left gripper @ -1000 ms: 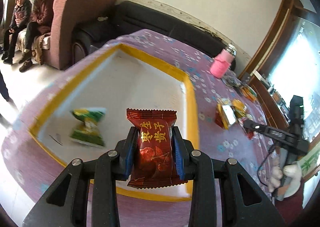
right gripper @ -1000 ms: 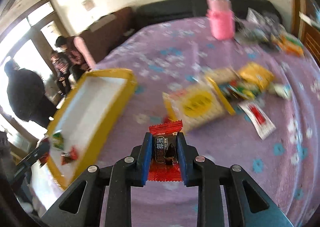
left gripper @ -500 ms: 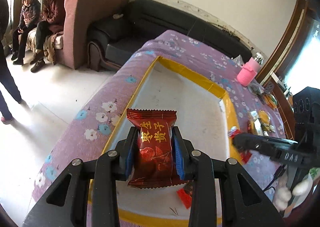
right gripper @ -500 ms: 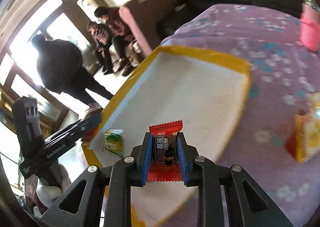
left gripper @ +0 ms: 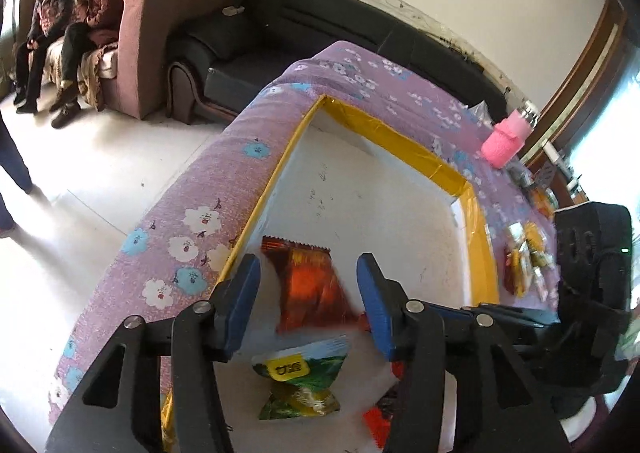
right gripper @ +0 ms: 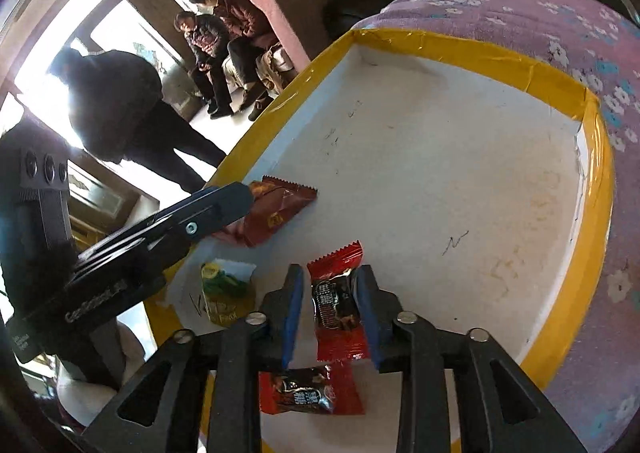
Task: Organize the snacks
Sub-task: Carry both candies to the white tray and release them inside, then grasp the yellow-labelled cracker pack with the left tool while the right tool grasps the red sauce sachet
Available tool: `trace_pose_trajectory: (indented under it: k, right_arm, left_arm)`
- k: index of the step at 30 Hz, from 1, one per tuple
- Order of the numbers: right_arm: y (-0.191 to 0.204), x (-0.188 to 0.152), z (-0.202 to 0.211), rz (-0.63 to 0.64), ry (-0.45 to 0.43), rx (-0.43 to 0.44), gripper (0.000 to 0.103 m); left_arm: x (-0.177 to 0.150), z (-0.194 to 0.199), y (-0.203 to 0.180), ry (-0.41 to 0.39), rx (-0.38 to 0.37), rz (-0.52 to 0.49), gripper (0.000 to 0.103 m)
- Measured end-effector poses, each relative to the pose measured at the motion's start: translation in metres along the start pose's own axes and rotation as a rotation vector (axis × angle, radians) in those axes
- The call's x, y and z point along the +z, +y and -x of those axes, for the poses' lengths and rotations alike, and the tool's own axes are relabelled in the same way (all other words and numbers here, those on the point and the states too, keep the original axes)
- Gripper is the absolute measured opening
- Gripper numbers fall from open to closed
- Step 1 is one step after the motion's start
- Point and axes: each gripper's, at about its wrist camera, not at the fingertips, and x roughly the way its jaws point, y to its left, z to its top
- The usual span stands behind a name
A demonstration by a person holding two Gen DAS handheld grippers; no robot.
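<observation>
Both hand-held grippers moved over the yellow-rimmed tray and their jaws just opened. Left hand-held gripper released, dark red snack blurred between its jaws. Right hand-held gripper released, red candy loose between pads, over tray floor.

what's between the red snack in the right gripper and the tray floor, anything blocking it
Nothing visible blocks it. The right gripper has just been opening with the red snack between its jaws, above bare floor of the yellow-rimmed tray. Another red snack lies just nearer the camera.
</observation>
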Motion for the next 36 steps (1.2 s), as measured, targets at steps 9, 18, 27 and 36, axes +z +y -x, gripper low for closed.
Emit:
trace_pose_trajectory:
  k: [9, 18, 27, 36]
  right_arm:
    - [-0.012, -0.011, 0.041, 0.021, -0.096, -0.005, 0.042]
    - [-0.067, -0.048, 0.111, -0.031, -0.214, -0.072, 0.046]
    - [-0.207, -0.066, 0.196, -0.310, -0.382, -0.253, 0.049]
    - [-0.260, -0.006, 0.180, -0.333, -0.335, -0.321, 0.049]
  left_arm:
    - [-0.013, 0.043, -0.020, -0.090, -0.066, 0.032, 0.062]
    - [-0.052, 0.066, -0.088, -0.099, -0.237, -0.017, 0.073]
    - [-0.086, 0.042, -0.144, 0.000, -0.314, -0.083, 0.073]
    - [-0.097, 0.034, -0.161, 0.038, -0.302, -0.119, 0.073]
